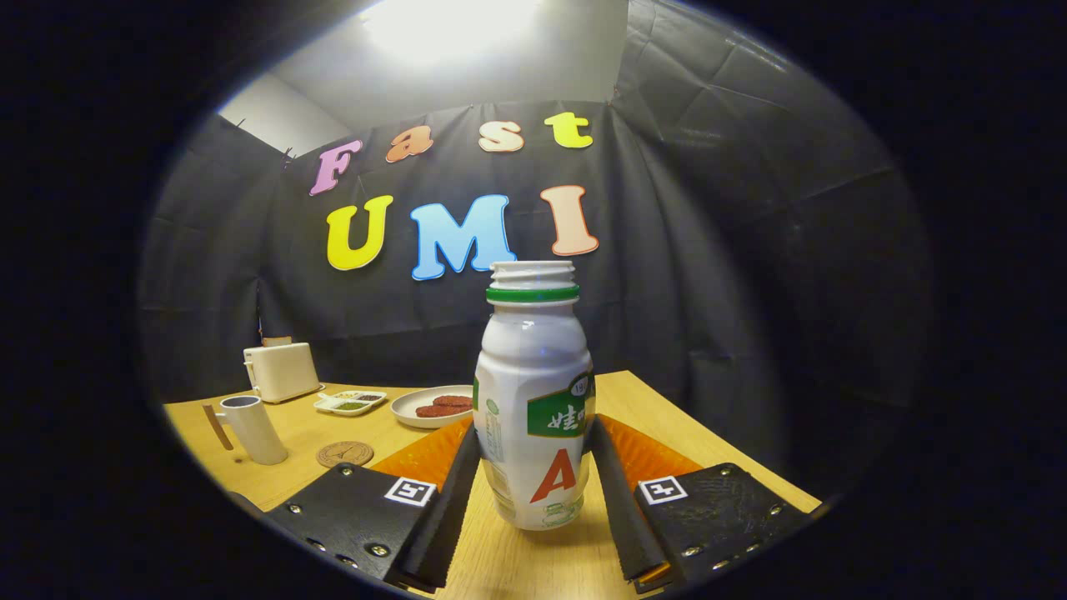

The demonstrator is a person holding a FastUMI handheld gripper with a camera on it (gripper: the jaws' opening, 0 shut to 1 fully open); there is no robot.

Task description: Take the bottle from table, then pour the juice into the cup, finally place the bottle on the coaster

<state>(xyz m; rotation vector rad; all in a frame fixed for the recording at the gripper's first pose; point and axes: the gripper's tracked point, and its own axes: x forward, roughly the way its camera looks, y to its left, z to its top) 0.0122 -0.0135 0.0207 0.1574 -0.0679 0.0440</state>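
Gripper (533, 433) level, jaws closed in on both sides of bottle (533, 400).

Bottle (533, 400) fills the jaws; cup (252, 427) stands well left.

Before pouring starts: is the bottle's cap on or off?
Off. The bottle, upright between the gripper fingers, shows bare threads at its open mouth above the green ring.

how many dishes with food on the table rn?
2. A round plate holding dark patties sits beyond the gripper, behind the bottle between the jaws. A divided tray lies beside it, by the toaster. The bottle may hide more.
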